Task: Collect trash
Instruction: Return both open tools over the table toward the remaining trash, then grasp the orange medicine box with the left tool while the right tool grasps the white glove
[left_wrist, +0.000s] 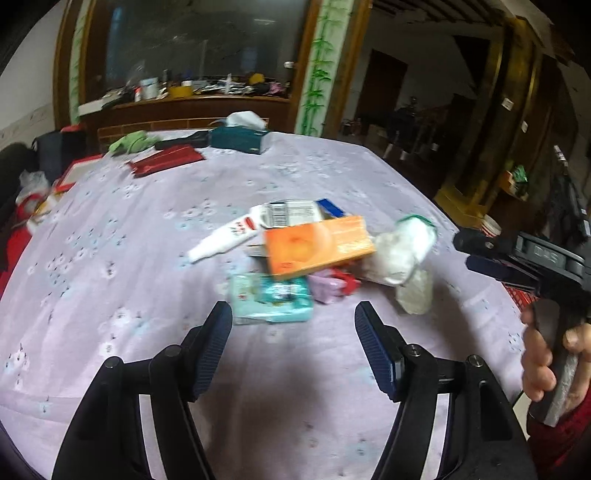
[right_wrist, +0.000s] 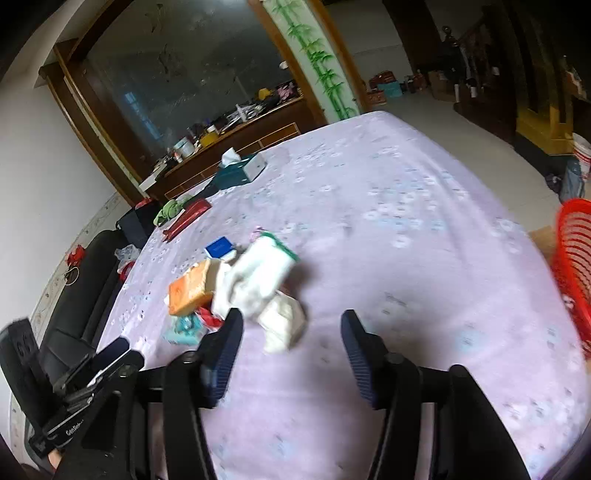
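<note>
We see the trash pile on the lilac tablecloth (left_wrist: 110, 229): a white tube (left_wrist: 225, 238) left of the orange box (left_wrist: 317, 245), crumpled white wrappers (left_wrist: 400, 254) right of it. Left gripper (left_wrist: 293, 323) and right gripper (right_wrist: 291, 332) — both spread, empty — hover near the box.
</note>
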